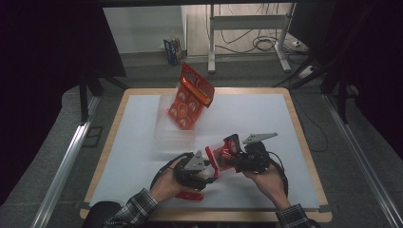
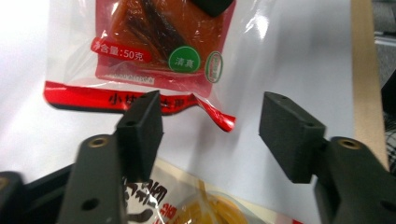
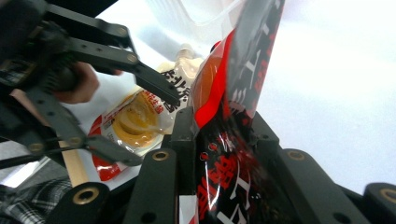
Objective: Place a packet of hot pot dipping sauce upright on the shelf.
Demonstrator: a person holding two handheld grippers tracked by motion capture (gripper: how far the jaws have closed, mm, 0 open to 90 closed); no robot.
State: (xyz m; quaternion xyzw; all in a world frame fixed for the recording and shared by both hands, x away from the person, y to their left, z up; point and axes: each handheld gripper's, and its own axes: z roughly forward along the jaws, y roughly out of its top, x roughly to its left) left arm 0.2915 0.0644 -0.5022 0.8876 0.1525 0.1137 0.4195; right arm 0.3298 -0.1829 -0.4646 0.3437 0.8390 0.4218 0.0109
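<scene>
My right gripper (image 1: 228, 149) (image 3: 219, 126) is shut on a red and black snack packet (image 1: 220, 153) (image 3: 236, 93), which it holds up off the white table (image 1: 266, 118). In the left gripper view the same packet (image 2: 159, 42) hangs in front, clear film around an orange-red filling. My left gripper (image 1: 209, 171) (image 2: 212, 128) stands open just left of the packet, its pads apart with nothing between them. Under it a yellow and red packet (image 1: 190, 194) (image 2: 210, 210) (image 3: 135, 116) lies flat on the table. The right gripper view shows the left gripper (image 3: 154, 128) open above that yellow packet.
A clear plastic container (image 1: 173, 135) (image 3: 196, 14) sits mid-table with an orange snack bag (image 1: 190, 97) standing tilted in it. The table's wooden edge (image 1: 304, 137) runs along the right. Beyond the table are a desk frame, cables and a small box on the floor.
</scene>
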